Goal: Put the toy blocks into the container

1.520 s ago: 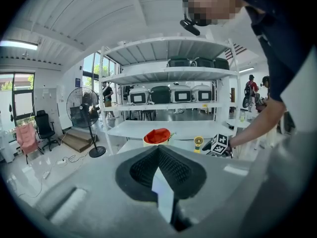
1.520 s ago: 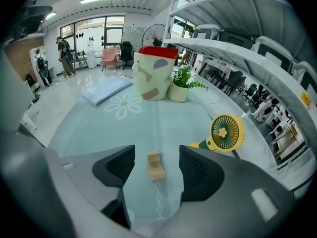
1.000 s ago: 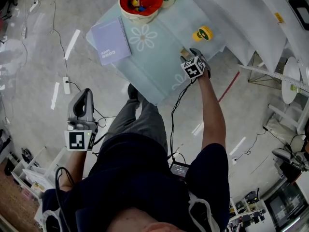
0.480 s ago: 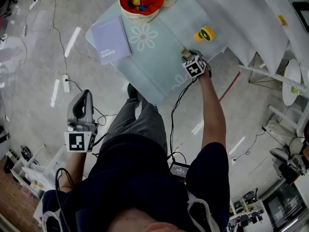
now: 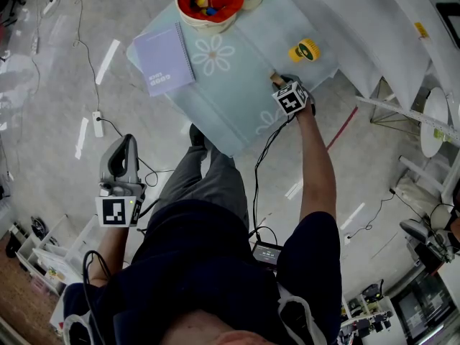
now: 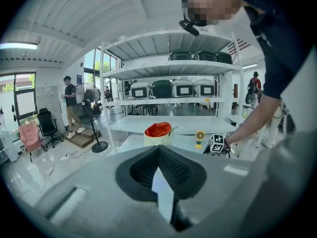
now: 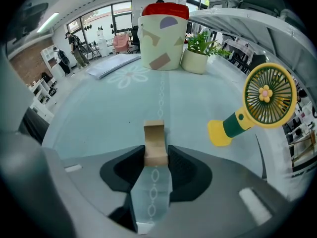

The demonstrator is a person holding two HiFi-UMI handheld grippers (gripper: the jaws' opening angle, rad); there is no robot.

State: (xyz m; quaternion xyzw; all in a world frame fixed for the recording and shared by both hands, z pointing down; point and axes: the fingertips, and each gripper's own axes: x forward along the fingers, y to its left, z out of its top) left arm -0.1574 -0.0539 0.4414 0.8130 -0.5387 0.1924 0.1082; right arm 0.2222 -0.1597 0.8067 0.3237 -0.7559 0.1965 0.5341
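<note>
Right gripper [image 7: 156, 153] jaws just closing, clamping wooden block [image 7: 154, 133]

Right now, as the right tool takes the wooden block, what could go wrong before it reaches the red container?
The right tool has just been closing with the wooden block between its jaws, but it grips only the block's near end, so the block may tilt or slip when lifted. The yellow fan sits close beside it; a wide swing could knock it.

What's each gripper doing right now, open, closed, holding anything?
Left gripper: closed, empty.
Right gripper: jaws have just been closing, now gripping the wooden block.
</note>
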